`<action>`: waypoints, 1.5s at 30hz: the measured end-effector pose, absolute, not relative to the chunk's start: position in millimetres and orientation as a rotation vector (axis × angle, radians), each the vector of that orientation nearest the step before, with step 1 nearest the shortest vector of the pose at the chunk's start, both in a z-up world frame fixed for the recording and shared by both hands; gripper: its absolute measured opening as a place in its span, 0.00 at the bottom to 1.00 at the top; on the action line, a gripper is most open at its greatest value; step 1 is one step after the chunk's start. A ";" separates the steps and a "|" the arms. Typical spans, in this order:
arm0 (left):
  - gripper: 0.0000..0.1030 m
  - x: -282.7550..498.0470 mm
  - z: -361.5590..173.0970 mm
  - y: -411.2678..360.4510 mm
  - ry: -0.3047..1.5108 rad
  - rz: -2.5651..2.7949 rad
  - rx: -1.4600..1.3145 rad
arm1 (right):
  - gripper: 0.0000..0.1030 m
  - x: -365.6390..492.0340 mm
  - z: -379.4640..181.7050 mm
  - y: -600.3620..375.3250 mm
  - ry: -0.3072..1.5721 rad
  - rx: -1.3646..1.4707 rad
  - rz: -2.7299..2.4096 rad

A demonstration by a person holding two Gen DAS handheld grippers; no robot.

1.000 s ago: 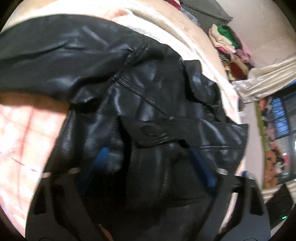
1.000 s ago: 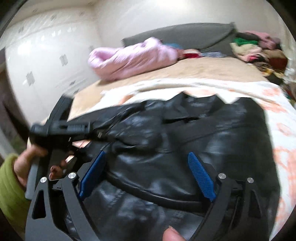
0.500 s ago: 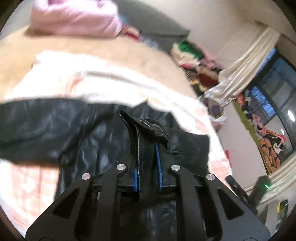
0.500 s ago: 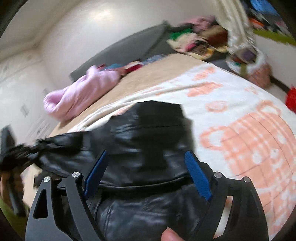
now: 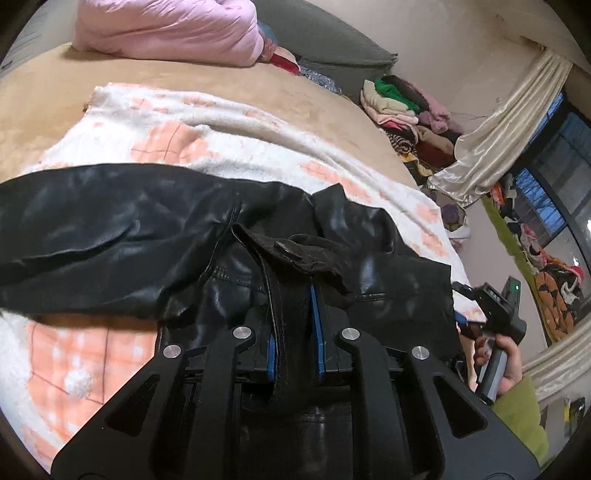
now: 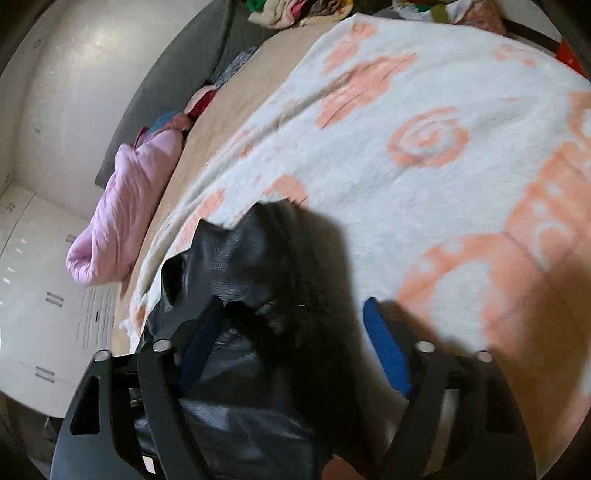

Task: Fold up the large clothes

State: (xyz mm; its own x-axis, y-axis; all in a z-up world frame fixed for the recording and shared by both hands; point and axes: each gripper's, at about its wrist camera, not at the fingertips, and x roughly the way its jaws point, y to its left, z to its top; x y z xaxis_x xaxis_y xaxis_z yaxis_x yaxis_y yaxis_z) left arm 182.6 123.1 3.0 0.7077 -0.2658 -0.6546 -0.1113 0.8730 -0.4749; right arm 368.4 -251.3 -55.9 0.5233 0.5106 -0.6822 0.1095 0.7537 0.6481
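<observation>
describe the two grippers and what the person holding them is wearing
Both are black plastic. The left gripper and right gripper each have two angular fingers with triangular cut-outs, round silver bolt heads near the finger joints, and blue textured pads. In the left wrist view the right gripper shows a small green light on its body, and the hand holding it comes out of a yellow-green sleeve. No cables are visible.

One black jacket [image 5: 155, 236], one patterned blanket [image 5: 236, 144], one pink quilt [image 5: 170, 29] and two grippers [image 5: 295, 325] [image 6: 291, 339] are counted on the bed [image 5: 55, 96].
</observation>
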 end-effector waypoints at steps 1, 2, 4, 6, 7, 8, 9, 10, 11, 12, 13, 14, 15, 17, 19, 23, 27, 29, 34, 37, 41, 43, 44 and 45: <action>0.07 182.7 4.2 122.1 0.782 -0.097 -0.509 | 0.25 370.1 -54.3 -251.7 1.003 0.690 0.278; 0.07 182.5 6.0 120.9 0.774 -0.100 -0.501 | 0.19 368.9 -52.3 -252.7 0.984 0.672 0.282; 0.07 184.0 13.2 116.2 0.747 -0.126 -0.479 | 0.14 368.2 -53.0 -265.6 0.943 0.718 0.292; 0.07 187.5 15.1 109.4 0.740 -0.146 -0.447 | 0.14 366.3 -59.5 -279.5 0.917 0.764 0.277; 0.07 190.8 13.0 105.2 0.746 -0.150 -0.430 | 0.14 367.0 -62.3 -282.1 0.917 0.762 0.261; 0.07 195.4 8.6 102.2 0.756 -0.149 -0.413 | 0.14 367.8 -67.6 -282.1 0.932 0.734 0.235; 0.07 200.3 1.1 98.7 0.771 -0.139 -0.391 | 0.14 369.3 -70.3 -280.0 0.941 0.707 0.223; 0.07 204.4 -6.0 97.1 0.791 -0.127 -0.377 | 0.16 371.9 -71.1 -277.3 0.941 0.683 0.215; 0.07 208.7 -14.0 96.9 0.816 -0.112 -0.367 | 0.16 372.2 -70.3 -274.3 0.934 0.653 0.211; 0.08 212.6 -23.6 99.3 0.846 -0.095 -0.365 | 0.19 371.7 -68.6 -272.1 0.929 0.631 0.209; 0.08 214.3 -31.3 102.6 0.870 -0.088 -0.380 | 0.31 370.7 -65.4 -270.1 0.923 0.607 0.199; 0.08 214.3 -36.5 105.8 0.882 -0.090 -0.398 | 0.35 368.1 -60.6 -268.8 0.911 0.578 0.188; 0.08 213.1 -38.6 106.8 0.884 -0.089 -0.402 | 0.38 364.3 -54.9 -269.3 0.895 0.556 0.182; 0.09 211.2 -40.1 105.9 0.885 -0.084 -0.382 | 0.39 350.4 -37.0 -267.3 0.830 0.502 0.170; 0.09 210.7 -40.6 103.9 0.886 -0.080 -0.365 | 0.39 337.4 -21.3 -259.1 0.782 0.424 0.158; 0.09 208.7 -39.9 103.6 0.872 -0.075 -0.369 | 0.40 307.0 7.4 -219.0 0.718 0.243 0.283; 0.09 204.8 -27.5 99.6 0.828 -0.079 -0.352 | 0.42 294.1 0.9 -176.1 0.774 0.109 0.353; 0.09 203.6 -18.6 95.7 0.801 -0.088 -0.331 | 0.42 290.5 -7.0 -159.4 0.811 0.041 0.350; 0.10 211.4 -26.2 97.8 0.835 -0.056 -0.317 | 0.60 283.4 -22.7 -159.3 0.873 0.028 0.287; 0.13 212.6 -45.6 103.0 0.901 -0.006 -0.327 | 0.57 282.0 -43.1 -167.4 0.955 0.000 0.229; 0.19 207.7 -55.2 103.8 0.918 0.008 -0.325 | 0.57 281.3 -55.2 -168.7 0.967 -0.005 0.214; 0.22 204.5 -53.0 107.1 0.914 0.003 -0.342 | 0.57 281.8 -57.2 -170.0 0.963 -0.001 0.216; 0.26 202.5 -50.4 108.6 0.909 0.000 -0.349 | 0.57 281.2 -56.6 -172.1 0.960 0.009 0.225; 0.30 199.0 -45.8 110.8 0.899 -0.001 -0.350 | 0.59 280.3 -55.4 -172.2 0.957 0.020 0.231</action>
State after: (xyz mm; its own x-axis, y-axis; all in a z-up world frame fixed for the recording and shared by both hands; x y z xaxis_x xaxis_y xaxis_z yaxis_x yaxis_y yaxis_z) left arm 199.0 110.8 -45.8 0.6261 -0.1463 -0.7659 -0.1450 0.9433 -0.2987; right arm 280.3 -172.2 -55.4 0.5535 0.2044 -0.8074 -0.1871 0.9752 0.1186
